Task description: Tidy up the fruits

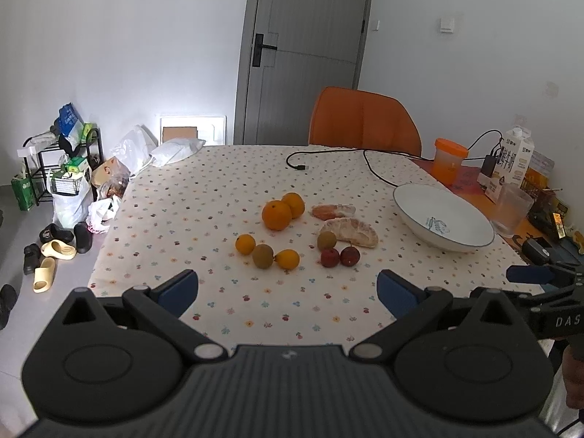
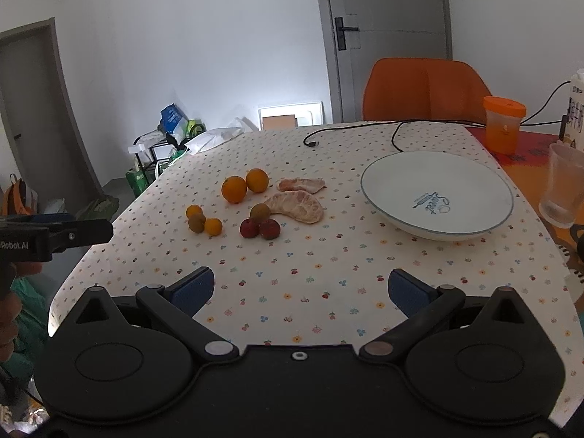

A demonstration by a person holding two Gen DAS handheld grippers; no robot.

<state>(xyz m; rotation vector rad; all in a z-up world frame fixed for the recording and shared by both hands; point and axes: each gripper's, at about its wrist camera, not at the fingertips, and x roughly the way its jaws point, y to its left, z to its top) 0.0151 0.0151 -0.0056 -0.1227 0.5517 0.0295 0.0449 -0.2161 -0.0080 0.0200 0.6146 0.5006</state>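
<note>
Both grippers hang wide open and empty above the near edge of the flowered tablecloth [image 1: 204, 197], none of the fruit yet lifted.

Left gripper [image 1: 286, 292] and right gripper [image 2: 301, 292] face a loose scatter at mid-table: two oranges [image 1: 277, 214] touching, three smaller pieces in a row [image 1: 262, 255] nearer the camera, two red fruits [image 2: 260, 229] side by side with a brownish one [image 2: 260, 212] just behind, and two peeled pomelo segments [image 2: 296, 206]. White bowl [image 2: 438, 191], empty, sits to the right, apart from the fruit. Work appears to be at its opening step; the next move likely calls for closing on one small round fruit without nudging its neighbours, then carrying it to the bowl.
</note>
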